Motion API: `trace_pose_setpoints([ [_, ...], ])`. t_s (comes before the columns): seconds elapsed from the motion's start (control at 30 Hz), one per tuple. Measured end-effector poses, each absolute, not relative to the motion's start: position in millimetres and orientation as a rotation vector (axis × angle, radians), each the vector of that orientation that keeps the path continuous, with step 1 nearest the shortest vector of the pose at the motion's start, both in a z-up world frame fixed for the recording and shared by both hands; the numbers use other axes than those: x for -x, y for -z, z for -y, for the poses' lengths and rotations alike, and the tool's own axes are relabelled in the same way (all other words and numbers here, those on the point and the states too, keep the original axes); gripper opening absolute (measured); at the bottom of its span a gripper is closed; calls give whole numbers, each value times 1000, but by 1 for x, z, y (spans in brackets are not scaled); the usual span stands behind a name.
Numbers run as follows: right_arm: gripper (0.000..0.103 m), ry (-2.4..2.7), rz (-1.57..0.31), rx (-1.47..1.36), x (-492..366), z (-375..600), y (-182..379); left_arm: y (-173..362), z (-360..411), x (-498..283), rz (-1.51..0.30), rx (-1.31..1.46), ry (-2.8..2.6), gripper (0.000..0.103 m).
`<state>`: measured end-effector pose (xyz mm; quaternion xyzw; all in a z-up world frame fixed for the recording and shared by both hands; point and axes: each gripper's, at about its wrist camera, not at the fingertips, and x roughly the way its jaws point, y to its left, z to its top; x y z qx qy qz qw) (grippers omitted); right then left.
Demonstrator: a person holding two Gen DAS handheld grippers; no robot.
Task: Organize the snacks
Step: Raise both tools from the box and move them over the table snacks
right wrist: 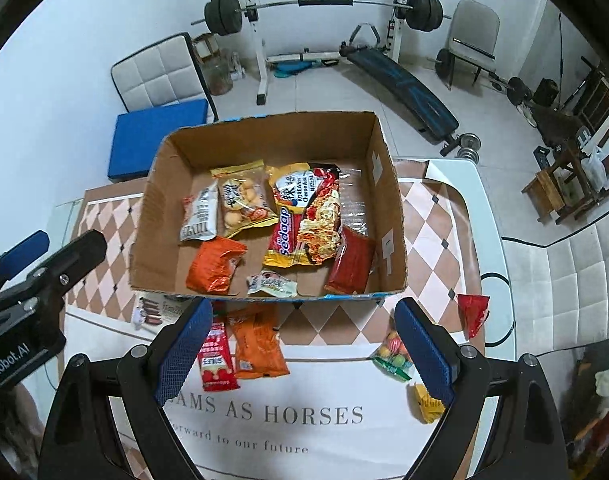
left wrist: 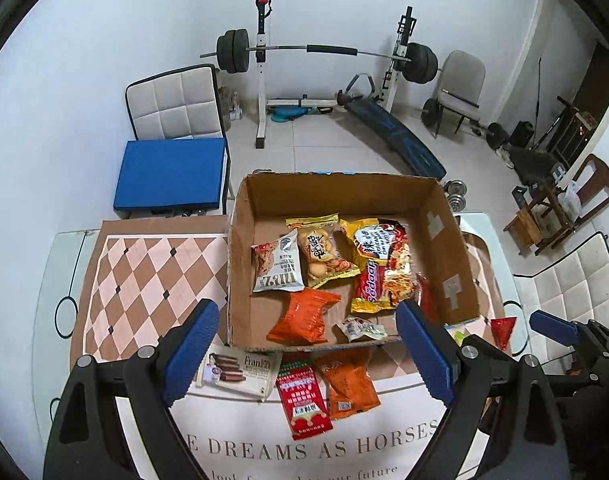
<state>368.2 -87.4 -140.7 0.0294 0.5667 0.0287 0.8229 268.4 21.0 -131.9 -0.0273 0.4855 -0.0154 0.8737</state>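
Note:
An open cardboard box (left wrist: 344,178) (right wrist: 264,120) stands on the table and holds several snacks, among them a noodle packet (left wrist: 378,264) (right wrist: 304,220) and a biscuit bag (left wrist: 320,252). In front of it lie a red packet (left wrist: 302,400) (right wrist: 216,356), an orange packet (left wrist: 350,384) (right wrist: 258,344) and a white Franzzi box (left wrist: 236,372). To the right lie a red triangular packet (right wrist: 472,314), a candy bag (right wrist: 392,354) and a yellow packet (right wrist: 428,402). Both my left gripper (left wrist: 306,308) and my right gripper (right wrist: 304,308) hover above the box's near edge, open and empty.
A checkered mat (left wrist: 144,280) covers the white table (right wrist: 488,216). A chair with a blue cushion (left wrist: 172,176) stands behind the table at the left, and a white padded chair (right wrist: 576,280) at the right. A barbell rack (left wrist: 264,52) and a bench stand farther back.

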Motion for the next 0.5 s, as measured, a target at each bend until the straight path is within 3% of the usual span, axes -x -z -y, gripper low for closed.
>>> trace_pose_setpoints([
  [0.23,95,-73,-1263,-124,-352,97,155,157,-25,-247,-1115,102,15,91],
  [0.5,95,-66,-1487,-295,-338,122,258,277,-29,-248,-1412,185,-5,91],
])
